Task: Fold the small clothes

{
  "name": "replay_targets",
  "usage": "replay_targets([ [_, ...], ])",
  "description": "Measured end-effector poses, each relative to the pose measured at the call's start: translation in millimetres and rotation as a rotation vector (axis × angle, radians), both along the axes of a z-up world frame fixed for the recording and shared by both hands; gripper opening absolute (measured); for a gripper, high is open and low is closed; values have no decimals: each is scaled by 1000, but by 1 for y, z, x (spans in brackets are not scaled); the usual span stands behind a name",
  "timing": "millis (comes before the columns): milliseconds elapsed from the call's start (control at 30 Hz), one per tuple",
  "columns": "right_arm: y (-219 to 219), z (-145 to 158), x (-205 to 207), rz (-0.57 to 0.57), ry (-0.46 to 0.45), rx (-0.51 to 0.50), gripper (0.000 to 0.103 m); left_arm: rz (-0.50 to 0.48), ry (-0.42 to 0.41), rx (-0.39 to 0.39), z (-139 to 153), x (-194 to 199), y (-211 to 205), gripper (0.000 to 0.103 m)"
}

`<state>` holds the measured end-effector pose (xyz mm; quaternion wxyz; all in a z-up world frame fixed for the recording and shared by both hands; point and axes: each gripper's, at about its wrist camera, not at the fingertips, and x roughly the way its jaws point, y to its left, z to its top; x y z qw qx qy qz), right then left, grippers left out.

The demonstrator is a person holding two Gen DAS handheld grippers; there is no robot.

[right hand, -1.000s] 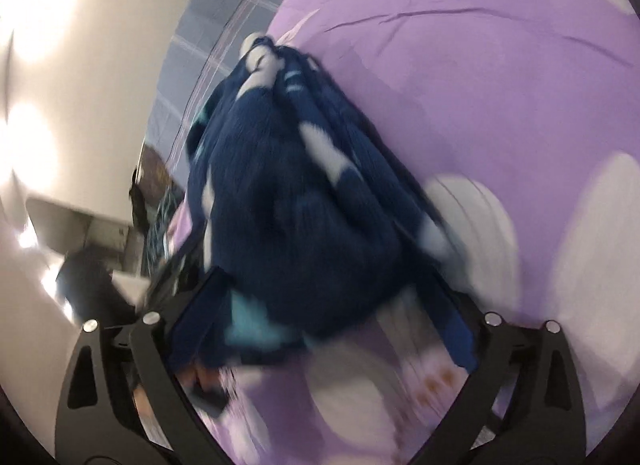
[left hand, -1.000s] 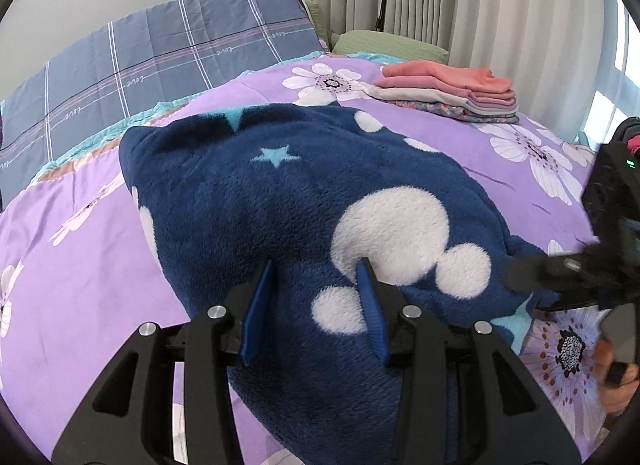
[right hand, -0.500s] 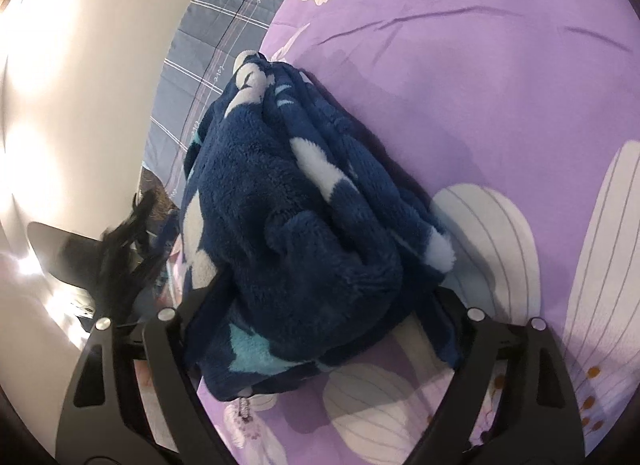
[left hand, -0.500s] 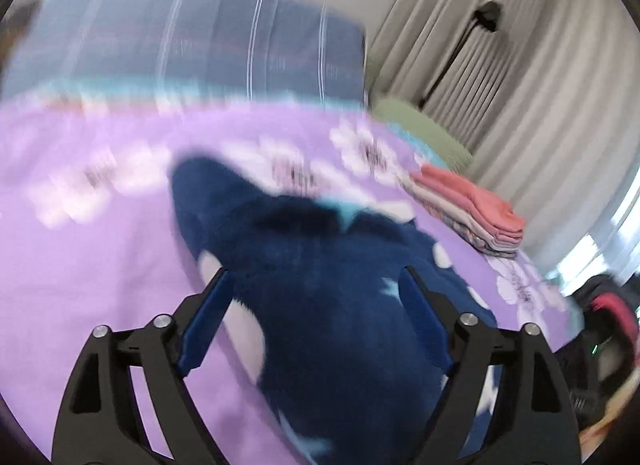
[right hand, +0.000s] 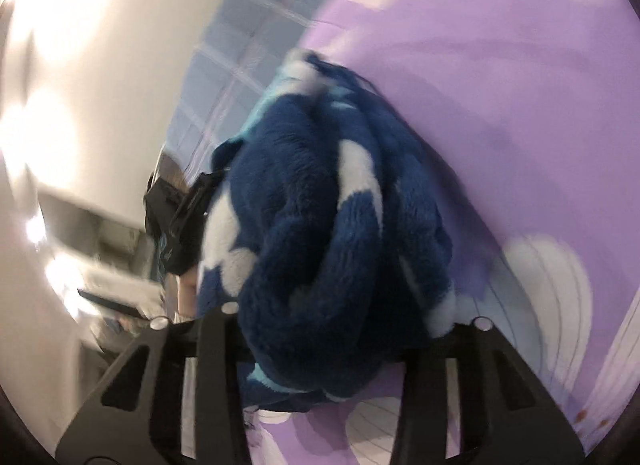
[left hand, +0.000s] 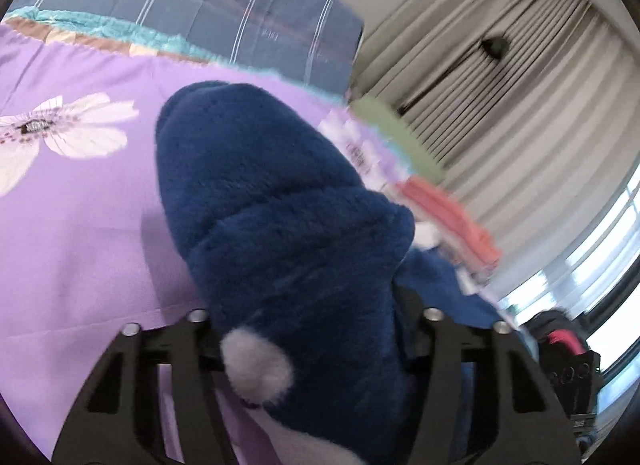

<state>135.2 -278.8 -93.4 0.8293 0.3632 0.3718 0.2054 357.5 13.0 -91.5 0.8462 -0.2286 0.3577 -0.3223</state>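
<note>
**Fleece bunched between both grippers**

The navy fleece garment (left hand: 280, 225) lies bunched on the purple floral bedspread (left hand: 76, 209). The left gripper (left hand: 308, 329) and right gripper (right hand: 324, 329) have just been closing, each pinching a thick fold. Folded pink clothes (left hand: 452, 213) sit beyond the fleece.

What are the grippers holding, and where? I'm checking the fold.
Both have closed on the navy blue fleece garment with white spots: left gripper and right gripper each clamp a bunched end.
</note>
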Motion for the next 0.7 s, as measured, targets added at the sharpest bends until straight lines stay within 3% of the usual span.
replay_targets([
  [100,10,46,16,56,-130,-106,36,30,-75,-5,35,-9,8,56],
  [233,34,100,78,177,-267,-149,36,177,-180,7,97,-5,52,58],
  [400,95,131,204,330,-249,-132,37,380,-260,191,152,18,111,60],
  [500,140,127,275,375,-224,-121,37,493,-251,311,160,37,144,60],
  [700,205,102,353,382,-186,-138,37,598,-188,404,129,59,177,60],
])
